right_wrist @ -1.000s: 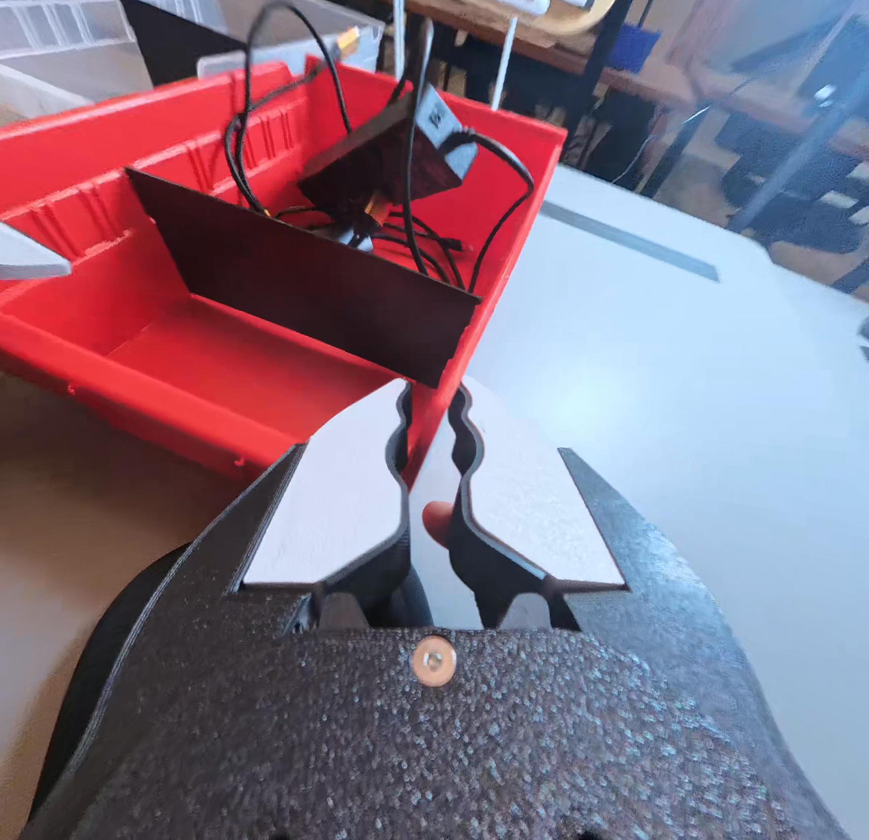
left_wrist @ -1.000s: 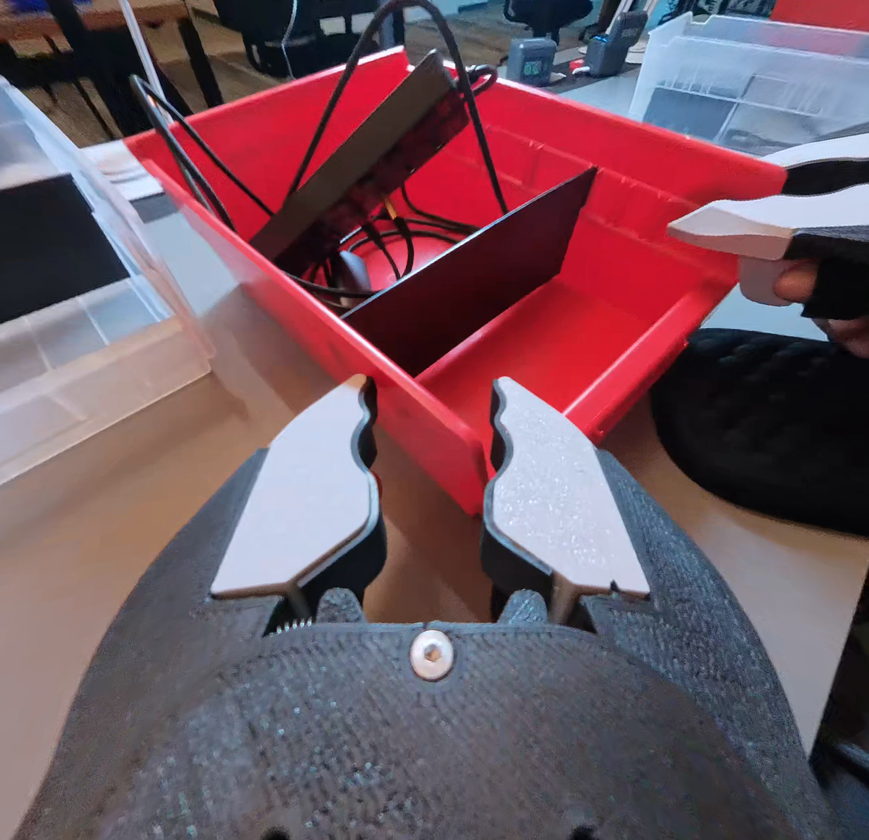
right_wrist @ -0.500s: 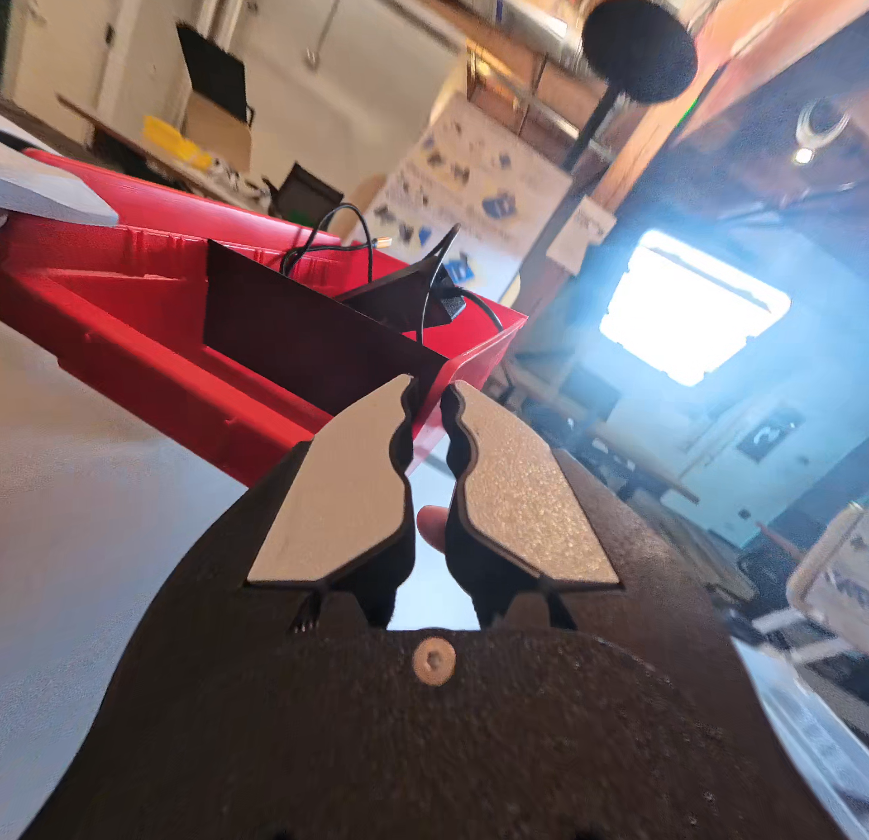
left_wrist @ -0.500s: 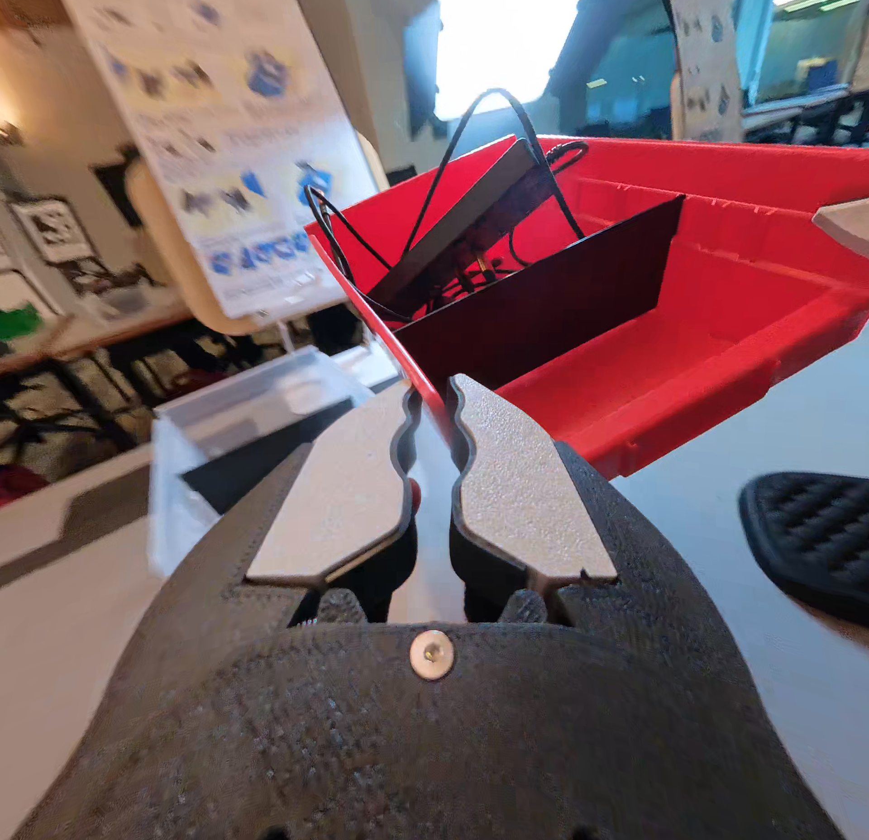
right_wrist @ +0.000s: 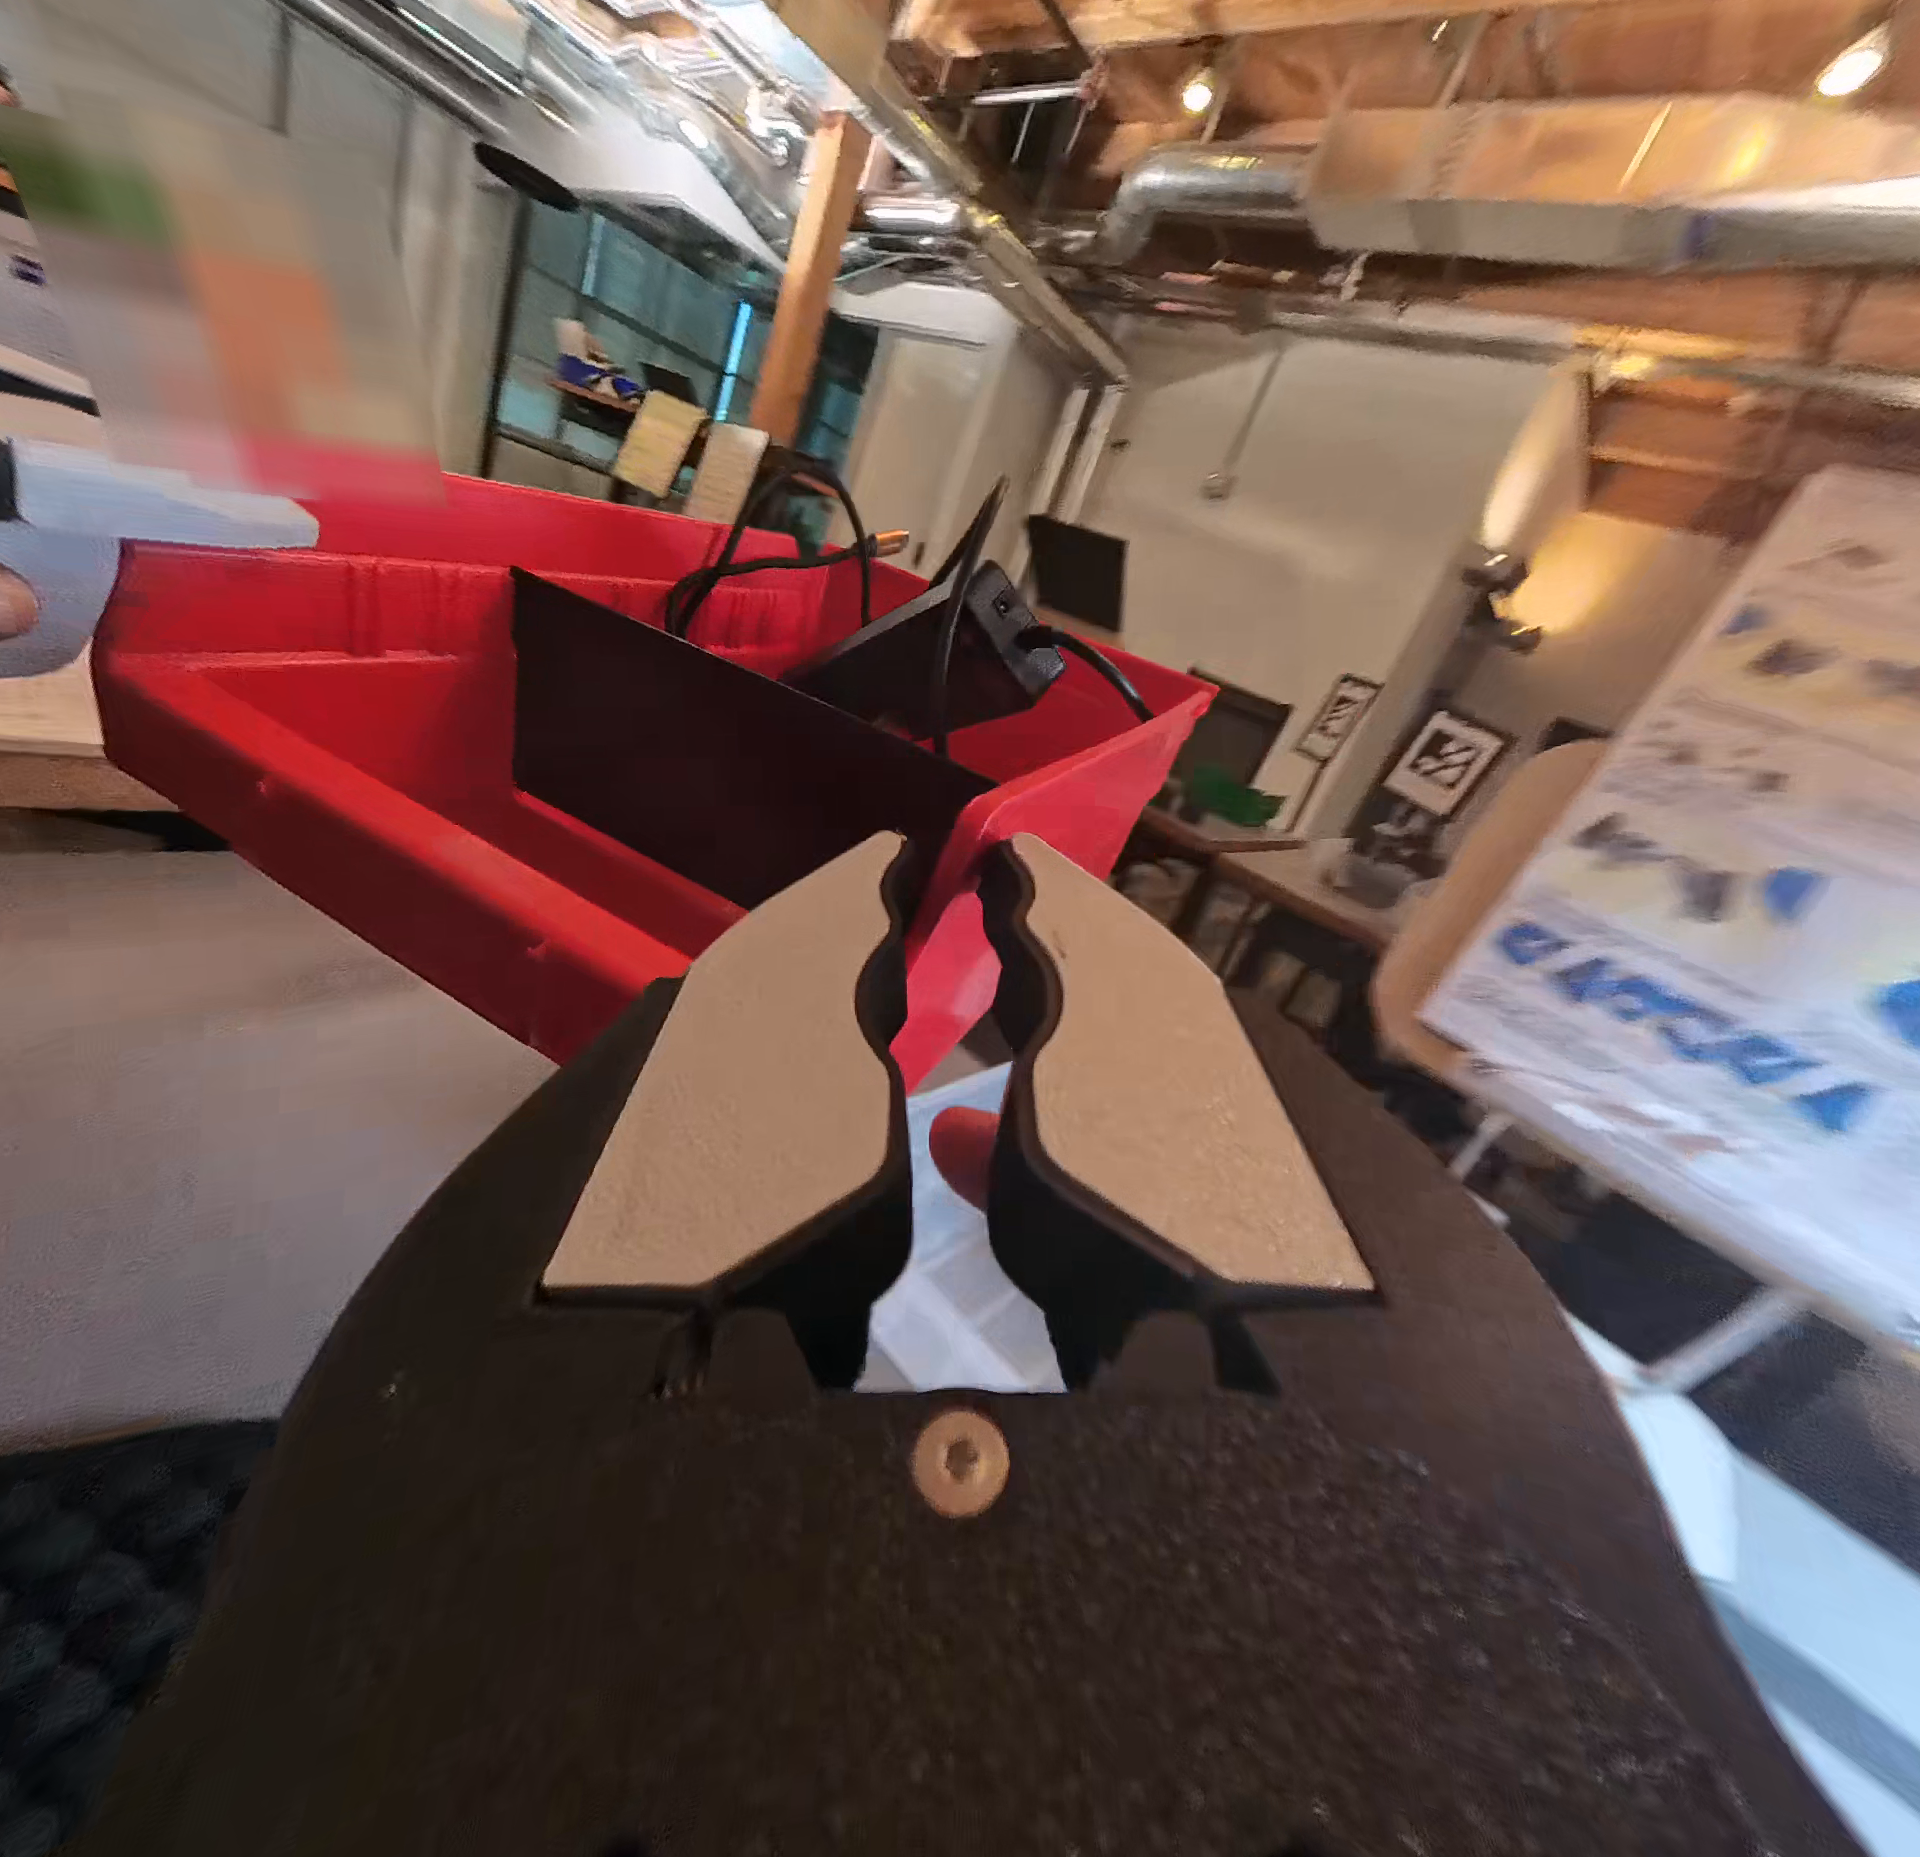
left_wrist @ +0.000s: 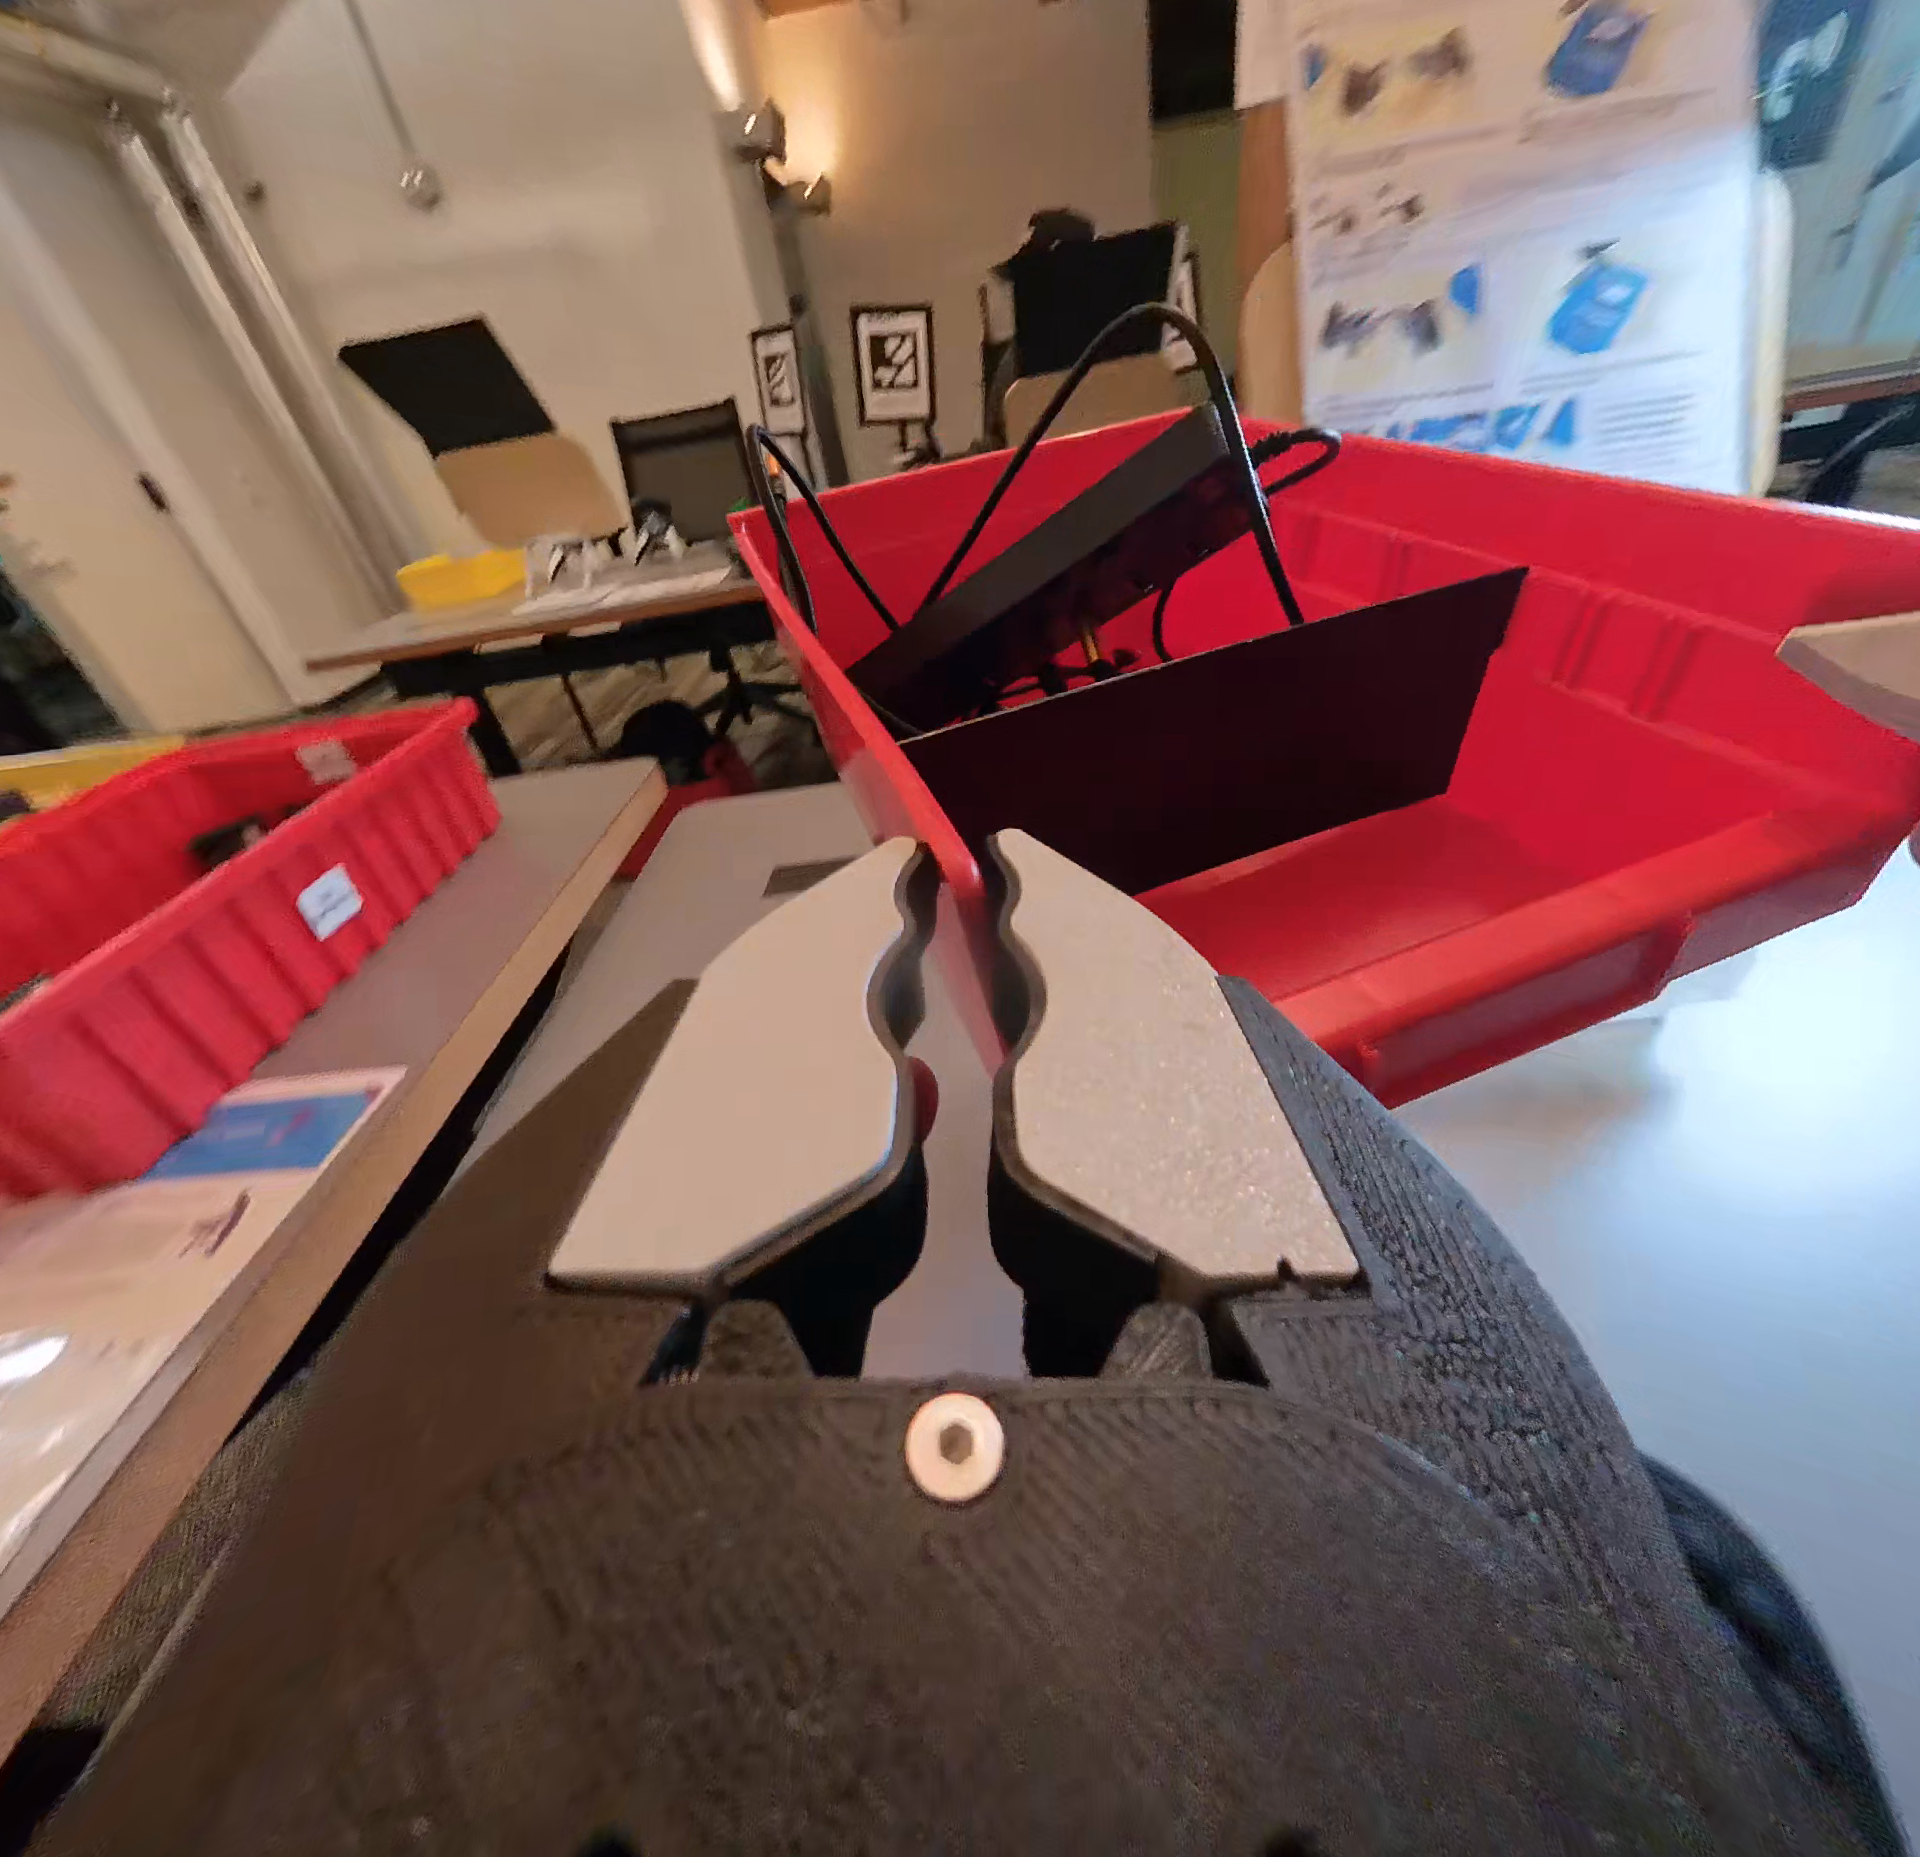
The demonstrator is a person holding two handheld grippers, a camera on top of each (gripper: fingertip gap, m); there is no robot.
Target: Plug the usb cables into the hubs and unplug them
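Two hand-held grippers are now carrying one red plastic bin (left_wrist: 1558,934) between them: the left gripper (left_wrist: 956,862) is clamped on the bin's near-left wall, and the right gripper (right_wrist: 948,857) is clamped on its near-right corner wall, each with its jaws pressed onto the thin red plastic. A second ago the left gripper's jaws were standing apart at the rim and the bin was sitting on the pale table; half a second ago both were closing on it and tilting upward. Now both views are looking across the room, with ceiling beams showing on the right, so the bin appears lifted and in transit. Inside it, beyond the black flat divider panel (left_wrist: 1226,747), the black slab-shaped usb hub (left_wrist: 1049,550) is leaning in the far compartment among looping black usb cables (left_wrist: 1236,436). Plugging has not begun; this looks like setup, moving the bin into place.
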